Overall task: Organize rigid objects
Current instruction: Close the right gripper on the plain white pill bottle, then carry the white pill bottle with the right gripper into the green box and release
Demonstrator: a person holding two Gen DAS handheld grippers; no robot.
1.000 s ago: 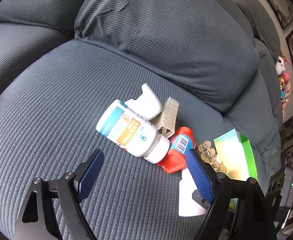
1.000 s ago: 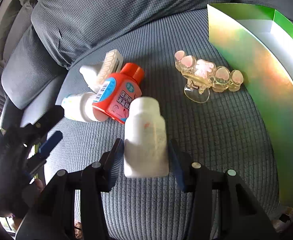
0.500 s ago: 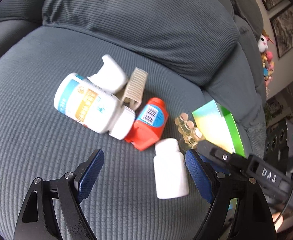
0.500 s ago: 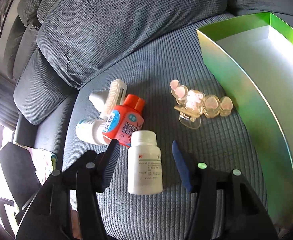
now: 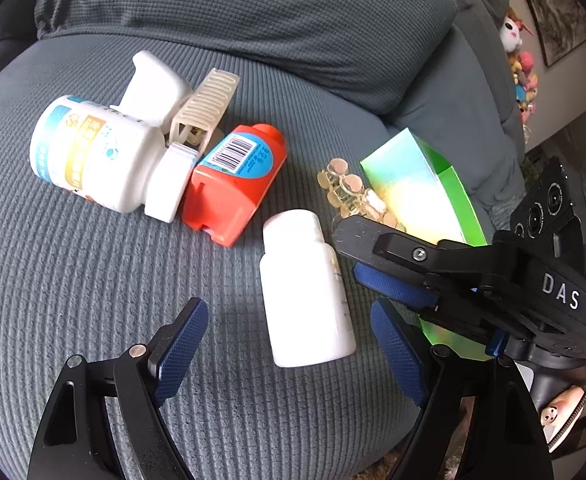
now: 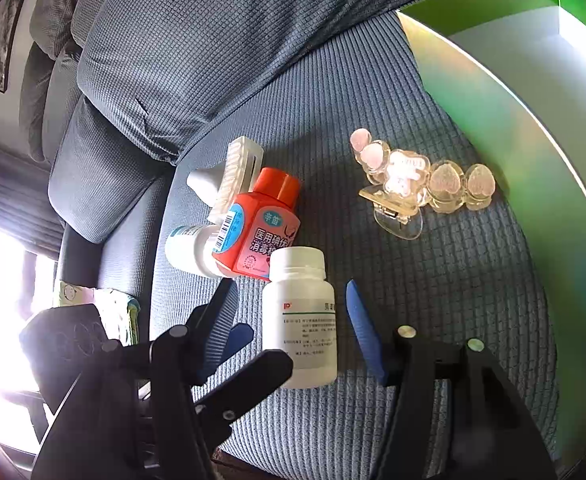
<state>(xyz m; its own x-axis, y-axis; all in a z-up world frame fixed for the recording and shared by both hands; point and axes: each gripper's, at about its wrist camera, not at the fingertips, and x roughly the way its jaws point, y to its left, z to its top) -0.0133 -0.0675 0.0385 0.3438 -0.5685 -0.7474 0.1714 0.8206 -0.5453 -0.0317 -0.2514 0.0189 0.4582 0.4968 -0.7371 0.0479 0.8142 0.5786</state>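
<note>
**White bottle lies loose between both claws, box waits at right**

Right claw [image 6: 289, 320] is spread; its jaws have just been opening, w/ the small white bottle [image 6: 299, 320] between them, lying on the sofa seat [image 6: 373, 80], pads clear of it on both sides. Left claw [image 5: 293, 344] is spread wide too, empty, w/ the same bottle's base [image 5: 307, 284] between its fingers but untouched.

Judgement: if the left takes the bottle, center the pads on the body, not the cap, close square; the round plastic could roll on soft fabric. The right should back off first, since its finger sits just beside the left's right finger and may clash.

Just past the bottle cap: red bottle [image 6: 261, 232], touching it. Beyond and left: a big labelled white bottle [image 5: 105, 160], a beige hair clip [image 5: 205, 108] and a white plastic piece [image 5: 153, 84], all piled together. Ahead right: a clear hair clip w/ pink hearts [image 6: 417, 180], near the wall of the green box [image 6: 513, 128], which looks empty.
</note>
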